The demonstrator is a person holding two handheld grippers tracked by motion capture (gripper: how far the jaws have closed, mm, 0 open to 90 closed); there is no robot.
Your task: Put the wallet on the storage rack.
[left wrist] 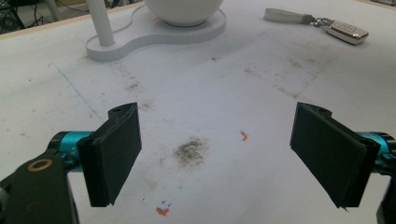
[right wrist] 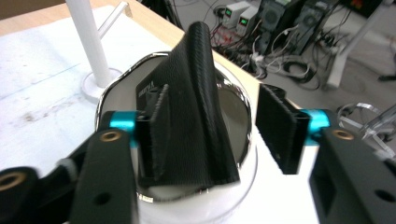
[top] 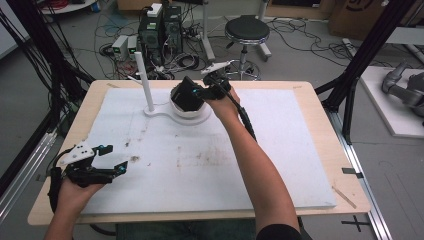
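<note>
1. Black fabric pouch (right wrist: pixel 196 116) standing on edge inside the chrome-rimmed white bowl (right wrist: pixel 243 154), at the far middle of the surface (top: pixel 280 165); seen from above as a dark folded shape (top: pixel 186 94) in the bowl, beside the white upright post (top: pixel 144 82) on the same base.
2. Right tongs (right wrist: pixel 210 133) over the bowl, spread apart, pouch between the jaws; left-hand pad against or just beside the fabric, right-hand pad clear of it. No pinch judged here.
3. Left tongs (left wrist: pixel 229 154) spread wide, nothing between the jaws, low over the stained near-left part of the surface; also visible in the high view (top: pixel 102 162).
4. Key fob with a pale strap (left wrist: pixel 327 25) lying apart on the surface, to the right of the bowl in the left gripper view.
5. Handling, judged: woven, soft, light; likely to fold, sag or topple in the bowl rather than hold its shape. Not fragile, not slippery thanks to the ribbed weave.
6. Best hold, judged: across the raised upper fold, both layers pinched together, well above the chrome rim so the pads do not knock the bowl.
7. Risk, judged: a grip on a single layer letting the pouch unfold or drag.
</note>
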